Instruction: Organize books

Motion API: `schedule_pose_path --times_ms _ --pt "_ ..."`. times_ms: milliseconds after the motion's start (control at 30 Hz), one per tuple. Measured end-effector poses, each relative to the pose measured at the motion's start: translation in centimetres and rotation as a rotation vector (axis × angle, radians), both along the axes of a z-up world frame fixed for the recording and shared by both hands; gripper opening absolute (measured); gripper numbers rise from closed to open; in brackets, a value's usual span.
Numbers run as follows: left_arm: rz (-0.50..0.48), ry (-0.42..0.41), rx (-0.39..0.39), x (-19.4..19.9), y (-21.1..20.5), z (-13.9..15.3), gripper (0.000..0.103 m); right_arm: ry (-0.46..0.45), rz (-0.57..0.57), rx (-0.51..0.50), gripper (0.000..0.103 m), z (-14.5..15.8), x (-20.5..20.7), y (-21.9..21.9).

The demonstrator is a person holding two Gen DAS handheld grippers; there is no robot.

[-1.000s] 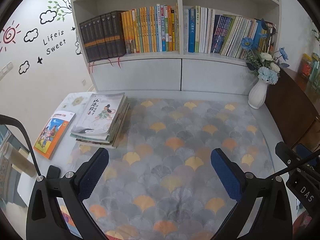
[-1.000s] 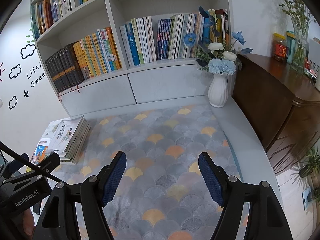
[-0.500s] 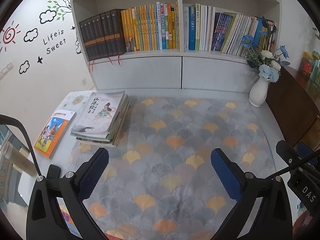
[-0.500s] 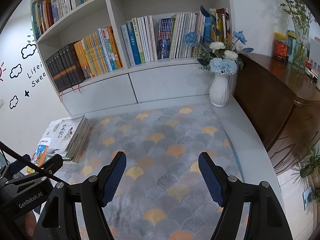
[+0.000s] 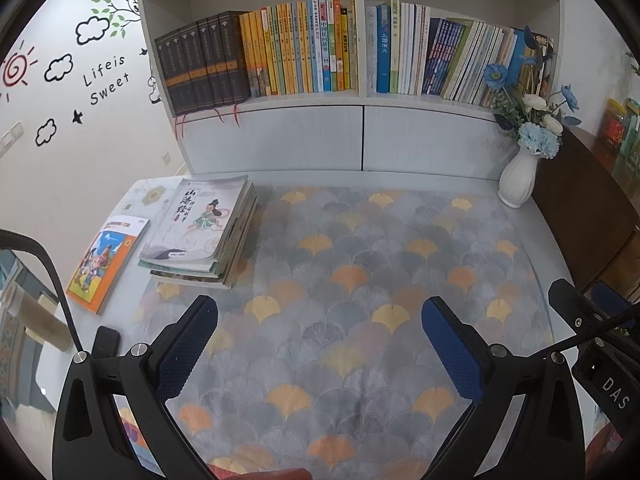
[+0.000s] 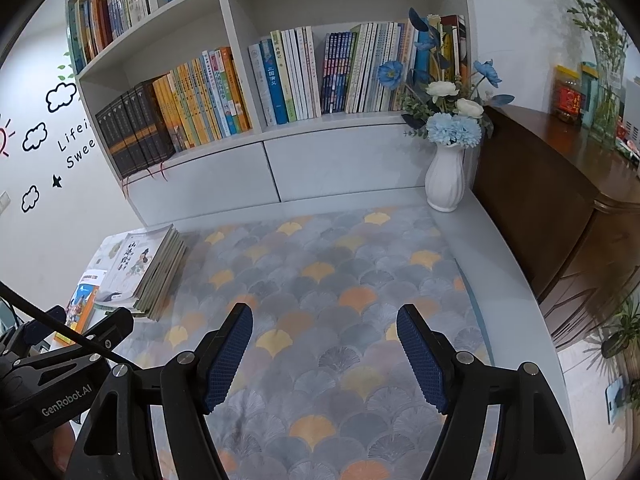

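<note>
A stack of books (image 5: 202, 232) with a white illustrated cover on top lies at the table's left side; it also shows in the right wrist view (image 6: 142, 268). An orange picture book (image 5: 106, 264) lies flat left of the stack. My left gripper (image 5: 320, 352) is open and empty, hovering over the patterned cloth, right of and nearer than the stack. My right gripper (image 6: 324, 360) is open and empty over the cloth's middle. The bookshelf (image 5: 360, 96) behind the table holds rows of upright books.
A white vase of blue and white flowers (image 5: 518, 180) stands at the table's back right corner, also in the right wrist view (image 6: 444, 184). A dark wooden cabinet (image 6: 560, 208) borders the table's right edge. A black phone (image 5: 106, 342) lies near the front left.
Both views have drifted slightly down, so the shelf and books sit a little lower in frame. Both grippers stay open and empty.
</note>
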State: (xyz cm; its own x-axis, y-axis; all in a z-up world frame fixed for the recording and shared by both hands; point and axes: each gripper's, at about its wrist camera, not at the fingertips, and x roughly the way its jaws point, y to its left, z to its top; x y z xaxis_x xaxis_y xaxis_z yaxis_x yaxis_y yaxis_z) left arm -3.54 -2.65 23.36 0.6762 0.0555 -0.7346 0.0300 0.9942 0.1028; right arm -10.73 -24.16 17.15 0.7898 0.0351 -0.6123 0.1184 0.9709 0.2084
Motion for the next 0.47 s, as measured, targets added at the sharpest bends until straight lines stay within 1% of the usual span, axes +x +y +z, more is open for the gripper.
schedule_pose_path --times_ms 167,267,333,367,400,467 --pt "-0.013 0.016 -0.009 0.1 0.0 -0.4 0.102 0.007 0.008 0.001 0.073 -0.2 0.2 0.2" --pt "-0.013 0.015 0.001 0.0 -0.1 -0.5 0.102 0.009 0.015 0.003 0.073 -0.2 0.2 0.4" --pt "0.002 0.000 0.015 -0.1 -0.1 -0.5 0.102 0.009 0.023 0.004 0.073 -0.3 0.2 0.6" --pt "0.002 -0.033 0.023 -0.5 -0.1 -0.4 0.102 0.008 0.026 0.002 0.073 -0.3 0.2 0.8" --pt "-0.001 -0.044 0.036 -0.6 -0.1 -0.3 0.102 0.008 0.031 0.000 0.073 -0.3 0.2 0.9" --pt "-0.006 -0.034 0.039 -0.3 0.1 -0.5 0.102 0.008 0.037 -0.002 0.073 -0.4 0.1 1.3"
